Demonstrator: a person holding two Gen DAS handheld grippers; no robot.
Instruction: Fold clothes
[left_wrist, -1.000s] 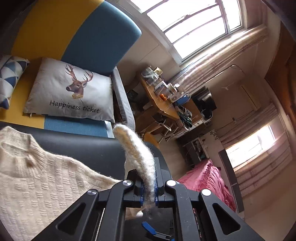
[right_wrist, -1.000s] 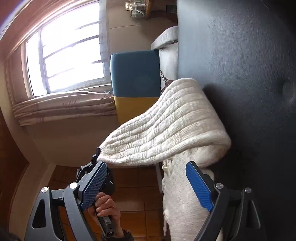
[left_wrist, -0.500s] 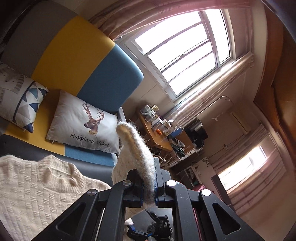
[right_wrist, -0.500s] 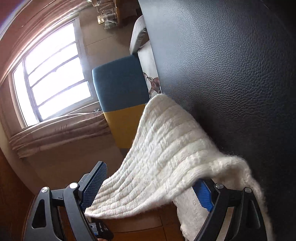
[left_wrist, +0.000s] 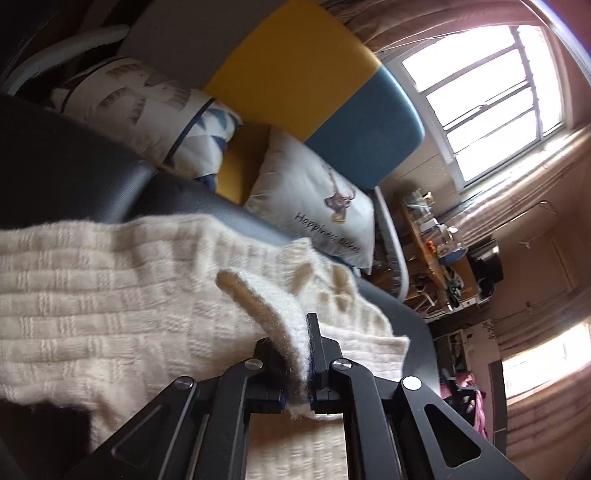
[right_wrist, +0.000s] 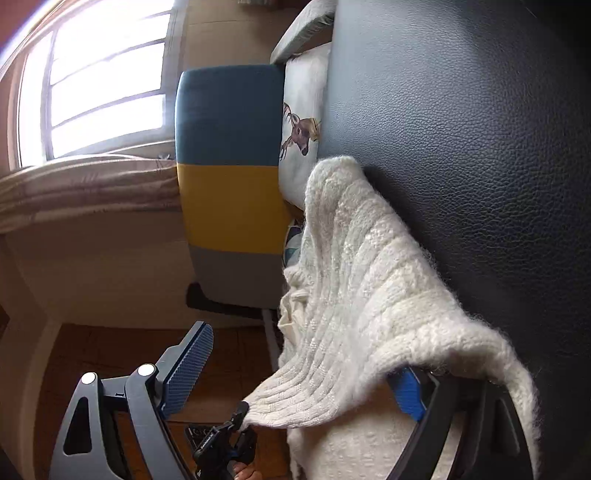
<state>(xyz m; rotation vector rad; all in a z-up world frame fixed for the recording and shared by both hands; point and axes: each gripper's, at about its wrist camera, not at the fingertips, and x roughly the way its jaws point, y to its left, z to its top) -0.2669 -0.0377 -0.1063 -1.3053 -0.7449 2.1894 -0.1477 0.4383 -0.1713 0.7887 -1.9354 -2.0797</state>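
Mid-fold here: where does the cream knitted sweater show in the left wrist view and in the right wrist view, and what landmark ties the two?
Left wrist: cream sweater fills the lower left, an edge pinched in the left gripper.
Right wrist: it drapes down the centre and lower right, over the open right gripper.
Shared landmark: the deer pillow.

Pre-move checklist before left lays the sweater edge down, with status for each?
1. Left gripper clamped on the sweater edge: ok.
2. Right gripper free of the knit: not ok, open, but fabric is draped over its outer finger.
3. Black leather surface bare ahead of the fold: ok.
4. Sweater body flat: not ok, it is lifted and bunched.
5. Deer pillow clear of the sweater: ok.
6. Far sleeve position: cannot tell.
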